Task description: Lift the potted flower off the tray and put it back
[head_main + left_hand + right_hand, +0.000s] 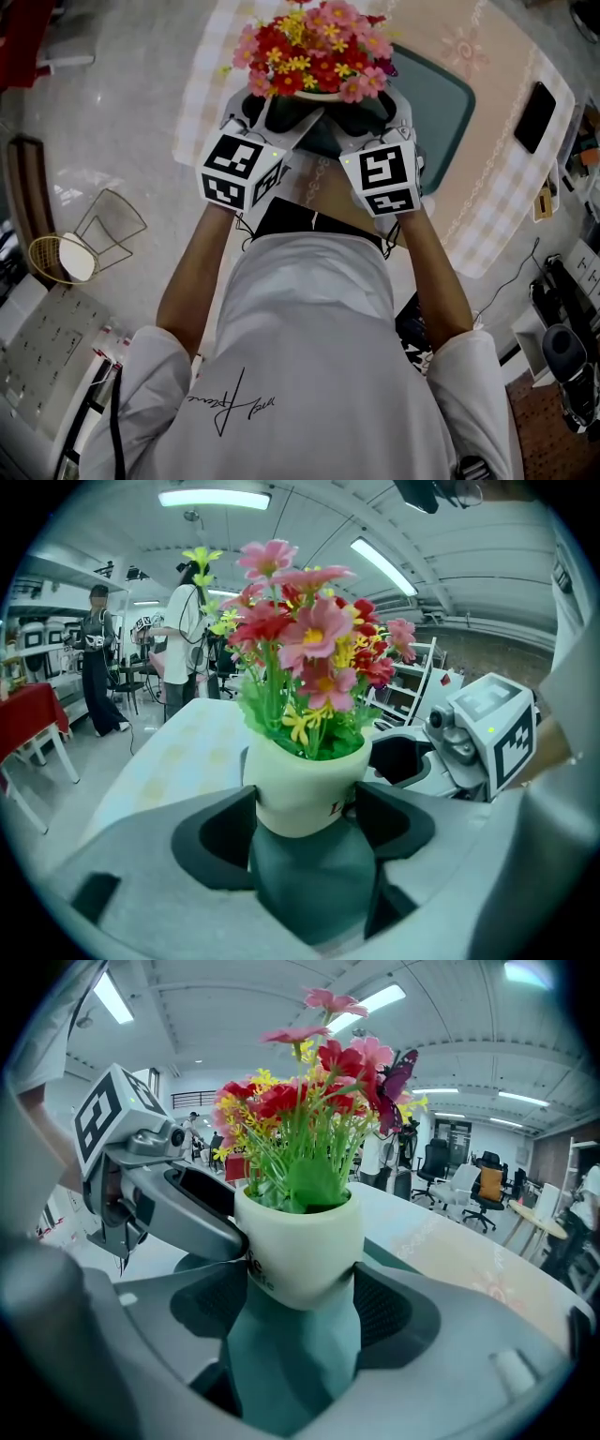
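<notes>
- Holding the potted flower [314, 52] in two grippers at once, over the left end of the teal tray [448, 108], close in front of the body.
- Teal surface directly below the pot [298, 794] in both gripper views. No telling whether touching it or just clear of it.
- Clamped with the left gripper [302, 822], one dark jaw pad pressed to each side of the cream pot near its base.
- Gripped the same way with the right gripper [302, 1309], jaws closed against both sides of the pot, with the nose of the left gripper just beside the rim in that view.
- Reaching forward with both bare arms, left forearm [187, 272] and right forearm [439, 281], angled slightly inward toward the pot.
- Marker cubes [242, 169] near each other, just behind the blooms in the head view.
- Inside the pot, an upright bunch of pink, red and yellow flowers over green leaves, spreading wider than the rim.
- Under the tray, a table [506, 202] with a pale checked cloth.
- Farther right on the cloth, a dark phone [535, 116], well apart from the tray.
- On the floor to the left, a gold wire stand [89, 244].
- In the background of the left gripper view, people [186, 635] standing beyond the table.
</notes>
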Motion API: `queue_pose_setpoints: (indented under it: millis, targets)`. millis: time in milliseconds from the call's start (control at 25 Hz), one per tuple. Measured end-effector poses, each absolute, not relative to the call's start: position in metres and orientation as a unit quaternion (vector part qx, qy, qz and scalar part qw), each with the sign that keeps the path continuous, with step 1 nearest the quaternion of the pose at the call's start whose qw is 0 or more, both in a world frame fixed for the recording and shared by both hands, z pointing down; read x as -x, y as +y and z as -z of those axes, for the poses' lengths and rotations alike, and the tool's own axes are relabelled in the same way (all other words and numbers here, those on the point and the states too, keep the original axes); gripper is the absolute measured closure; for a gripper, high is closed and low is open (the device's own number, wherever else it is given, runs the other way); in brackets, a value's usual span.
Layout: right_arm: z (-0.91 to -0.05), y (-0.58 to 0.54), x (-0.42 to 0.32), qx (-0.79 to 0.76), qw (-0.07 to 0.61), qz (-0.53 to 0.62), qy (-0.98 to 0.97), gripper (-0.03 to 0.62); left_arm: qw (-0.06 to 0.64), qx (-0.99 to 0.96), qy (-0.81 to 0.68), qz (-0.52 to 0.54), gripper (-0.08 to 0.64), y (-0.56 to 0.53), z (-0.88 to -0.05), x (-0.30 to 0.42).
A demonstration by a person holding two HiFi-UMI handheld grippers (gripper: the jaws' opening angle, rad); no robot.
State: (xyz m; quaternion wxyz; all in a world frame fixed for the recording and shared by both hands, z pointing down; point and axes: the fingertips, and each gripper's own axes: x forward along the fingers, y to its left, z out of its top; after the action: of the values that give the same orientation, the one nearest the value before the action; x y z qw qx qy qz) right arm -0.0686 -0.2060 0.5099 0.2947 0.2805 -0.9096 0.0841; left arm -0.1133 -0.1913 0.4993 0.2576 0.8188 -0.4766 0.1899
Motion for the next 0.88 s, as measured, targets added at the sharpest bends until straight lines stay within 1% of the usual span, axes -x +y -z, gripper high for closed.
queue_pose_setpoints:
  millis: [520,720,880]
  targets:
    - [-0.494,-0.195,0.064,-0.287,0.285,-0.094,-0.910,0.235,0.253,-0.825,-0.467,-0.192,0.236,-0.182,-0.484,0.110]
    - [-0.479,-0.176,0.070,-0.284,0.284,-0.088,-0.912,0.235,0.251,-0.825,-0.470,-0.187,0.238,-0.162,-0.469,0.116]
    - [-0.482,-0.179,0.059,-0.285,0.285,-0.094,-0.910,0.235,0.254,-0.827,-0.465,-0.186,0.239,-0.166,-0.473,0.106]
